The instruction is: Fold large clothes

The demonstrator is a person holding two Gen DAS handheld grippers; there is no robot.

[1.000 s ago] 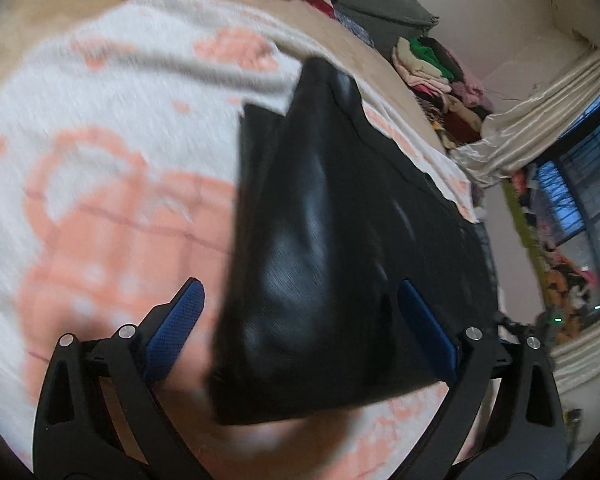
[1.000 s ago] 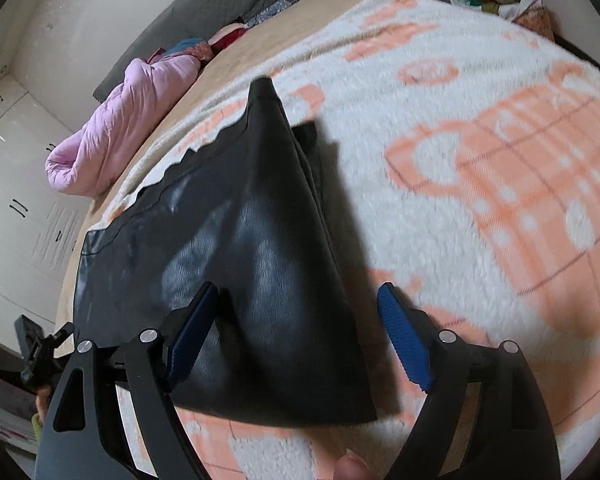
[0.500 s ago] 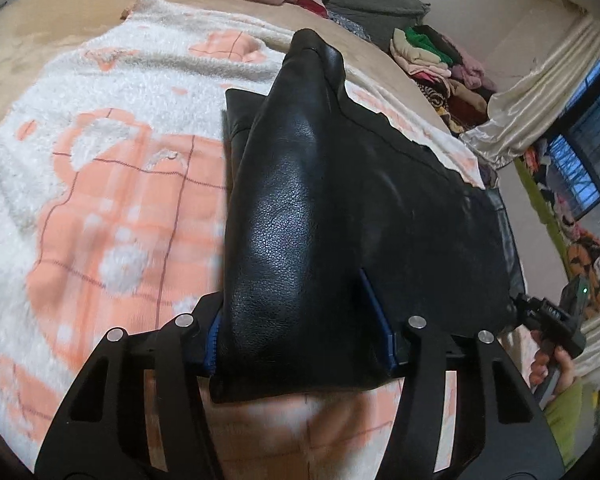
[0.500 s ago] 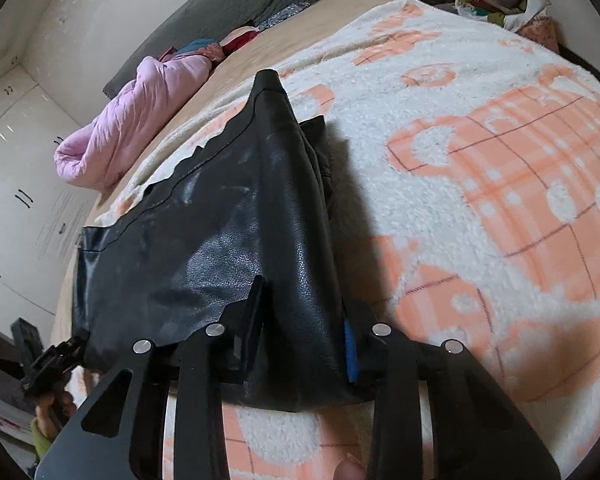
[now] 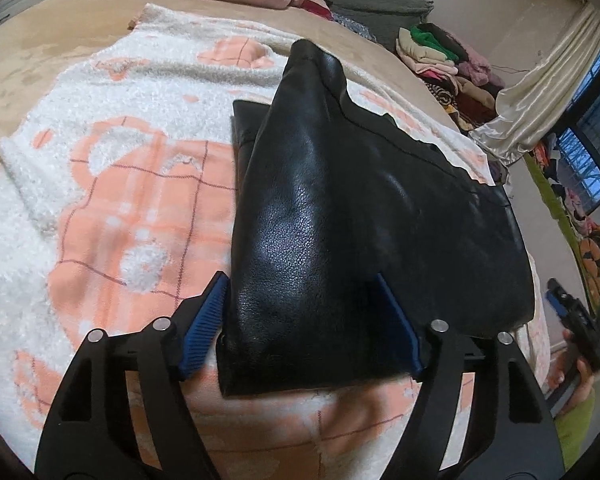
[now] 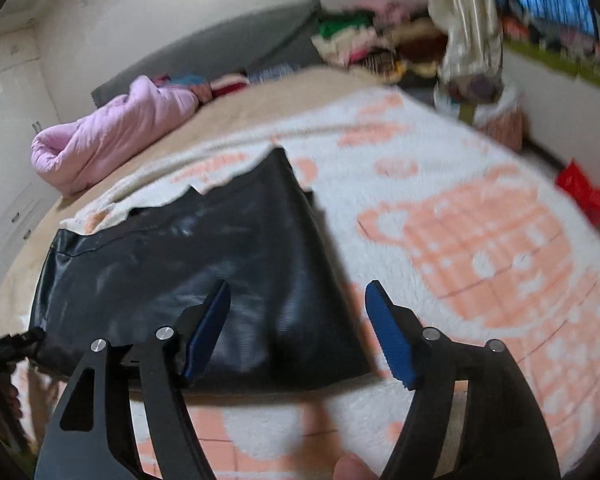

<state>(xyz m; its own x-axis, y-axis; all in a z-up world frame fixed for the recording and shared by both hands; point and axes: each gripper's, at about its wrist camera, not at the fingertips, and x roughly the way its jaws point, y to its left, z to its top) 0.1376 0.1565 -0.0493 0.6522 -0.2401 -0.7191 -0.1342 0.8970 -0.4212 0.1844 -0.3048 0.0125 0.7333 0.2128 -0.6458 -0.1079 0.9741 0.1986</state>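
A black leather garment [image 5: 340, 216] lies folded on a white and orange fleece blanket [image 5: 131, 208]. My left gripper [image 5: 297, 280] straddles its near corner. The jaws are opening, with the leather bulging between them, and the left pad [image 5: 203, 320] stands just clear of the fold. In the right wrist view the garment [image 6: 203, 264] lies flatter, and my right gripper [image 6: 296, 286] hovers over its near right corner. Its jaws are also opening and the pads touch nothing. Each gripper shows at the edge of the other's view: right gripper [image 5: 572, 316], left gripper [image 6: 11, 344].
The blanket covers a tan bed [image 5: 39, 52]. A pink quilt [image 6: 111, 132] and a grey headboard cushion [image 6: 219, 56] sit at the far end. Piled clothes [image 5: 440, 56] and a cream curtain [image 5: 540, 92] stand by the window. A red item [image 6: 584, 196] lies at the right edge.
Both grippers closed on the raised leather fold half a second ago and have since let go. The right one has lifted and drawn back, and the fold has sunk flatter.
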